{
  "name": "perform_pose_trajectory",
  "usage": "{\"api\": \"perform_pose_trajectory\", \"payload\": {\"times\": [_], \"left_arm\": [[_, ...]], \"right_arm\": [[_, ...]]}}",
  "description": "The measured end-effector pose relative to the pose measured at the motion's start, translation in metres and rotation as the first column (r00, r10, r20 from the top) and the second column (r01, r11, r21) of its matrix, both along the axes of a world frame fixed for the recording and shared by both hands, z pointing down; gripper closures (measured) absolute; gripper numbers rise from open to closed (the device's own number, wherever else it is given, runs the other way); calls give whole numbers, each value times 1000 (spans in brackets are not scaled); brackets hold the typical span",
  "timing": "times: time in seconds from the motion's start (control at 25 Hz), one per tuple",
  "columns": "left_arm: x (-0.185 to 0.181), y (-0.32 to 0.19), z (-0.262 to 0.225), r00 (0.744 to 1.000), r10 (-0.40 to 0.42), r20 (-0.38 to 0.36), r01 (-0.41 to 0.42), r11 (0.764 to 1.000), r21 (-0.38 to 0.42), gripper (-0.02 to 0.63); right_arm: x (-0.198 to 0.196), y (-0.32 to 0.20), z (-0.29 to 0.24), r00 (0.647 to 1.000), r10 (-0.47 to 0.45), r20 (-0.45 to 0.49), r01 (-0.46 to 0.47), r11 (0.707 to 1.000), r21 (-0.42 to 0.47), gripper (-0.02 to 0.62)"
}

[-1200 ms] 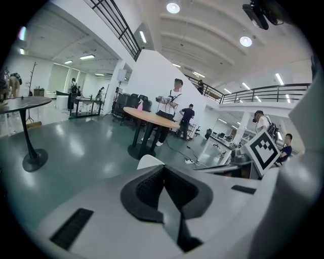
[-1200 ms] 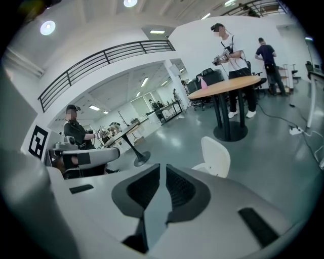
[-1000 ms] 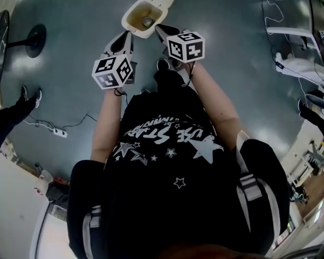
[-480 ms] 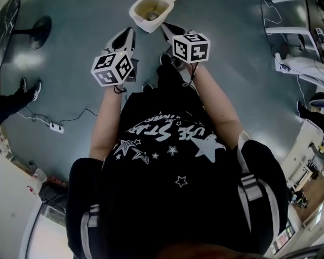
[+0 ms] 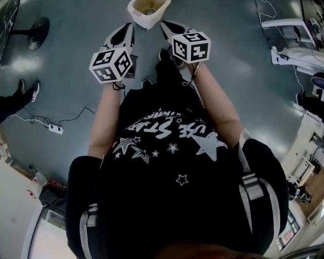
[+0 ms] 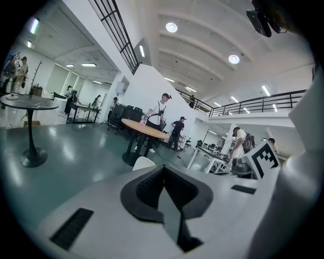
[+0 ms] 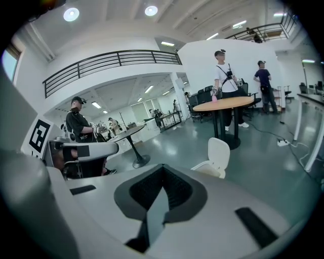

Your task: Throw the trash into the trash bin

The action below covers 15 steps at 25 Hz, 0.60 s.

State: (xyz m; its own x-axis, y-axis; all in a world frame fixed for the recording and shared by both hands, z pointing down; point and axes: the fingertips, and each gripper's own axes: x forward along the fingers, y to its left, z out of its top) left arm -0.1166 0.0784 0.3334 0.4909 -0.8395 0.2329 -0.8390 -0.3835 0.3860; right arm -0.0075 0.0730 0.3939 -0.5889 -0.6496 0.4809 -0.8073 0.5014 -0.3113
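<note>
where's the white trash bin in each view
Head view: trash bin at the top edge, centre.
Left gripper view: white sliver just left of centre.
Right gripper view: right of centre, lid up.
Shared landmark: round wooden table, in both gripper views only.

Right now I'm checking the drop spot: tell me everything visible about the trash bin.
The trash bin is white and plastic-looking, with rounded corners. It stands upright on the grey-green floor, cut off by the head view's top edge. Its lid stands raised, leaving the mouth open; the inside looks yellowish-brown, contents unclear. Nothing else touches it.
</note>
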Motion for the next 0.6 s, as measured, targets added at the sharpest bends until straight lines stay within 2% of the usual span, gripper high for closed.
{"api": "perform_pose_trajectory", "payload": {"times": [0.6], "left_arm": [[-5,2,-12,1000,22,13,-23,999,23,595]], "right_arm": [[-3,2,-3,1000,-20,-19,20,1000,0,589]]}}
